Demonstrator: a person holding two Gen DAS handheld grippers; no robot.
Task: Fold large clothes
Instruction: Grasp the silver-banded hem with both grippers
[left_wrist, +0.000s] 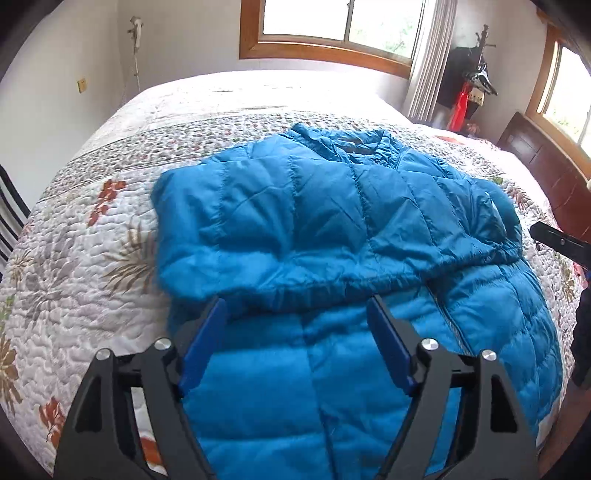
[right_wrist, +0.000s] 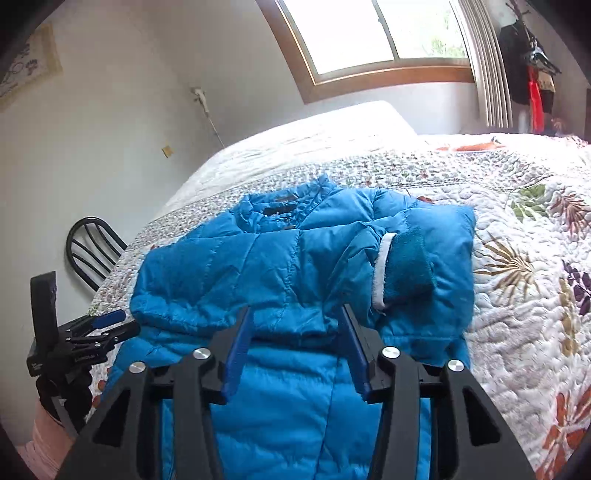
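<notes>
Bed: flowered quilt, carrying all.
Jacket: blue, puffy, flat on the bed, sleeves crossed over the chest, collar far.
Left tongs: spread wide, empty, above the hem half.
Right tongs: likewise.
Risk: slick padding may spring back, undoing the sleeve fold.

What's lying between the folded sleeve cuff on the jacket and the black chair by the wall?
In the right wrist view, only the blue jacket and quilt separate the sleeve cuff from the chair.
</notes>
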